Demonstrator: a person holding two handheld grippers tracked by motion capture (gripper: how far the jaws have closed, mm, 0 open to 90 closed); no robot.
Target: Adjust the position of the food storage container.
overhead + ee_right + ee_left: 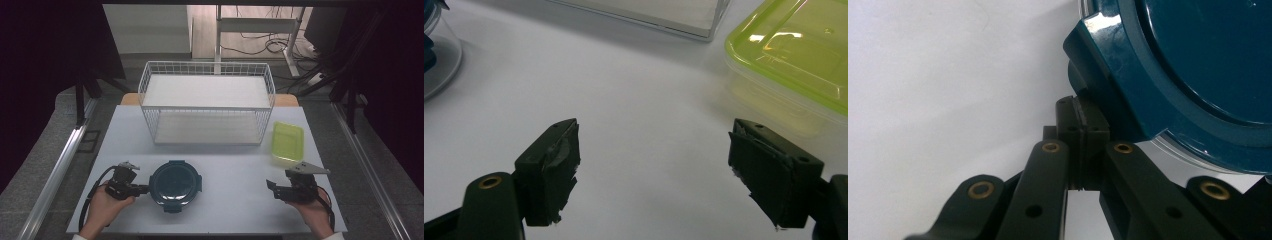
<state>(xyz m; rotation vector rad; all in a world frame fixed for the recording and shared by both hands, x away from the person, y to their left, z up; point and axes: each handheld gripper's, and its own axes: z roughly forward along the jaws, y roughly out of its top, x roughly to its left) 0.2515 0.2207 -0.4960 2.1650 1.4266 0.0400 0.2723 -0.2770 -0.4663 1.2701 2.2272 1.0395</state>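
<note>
You are pinching left hand-held gripper (1081,150) closed on side latch of round dark-teal lidded plastic container (175,185), sitting front-left on white surface (235,165), steadying it. Right hand-held gripper (654,170) gaping wide, empty, waiting clear.

A white table (225,200) stands on grey floor (45,170). Beyond the table, a white desk frame (255,25) and tangled cables (260,45). Dark curtains (45,55) flank the table.

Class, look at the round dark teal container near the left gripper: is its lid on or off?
On. The teal lid covers the round container, its side clips folded down at the rim, beside the left gripper.
</note>
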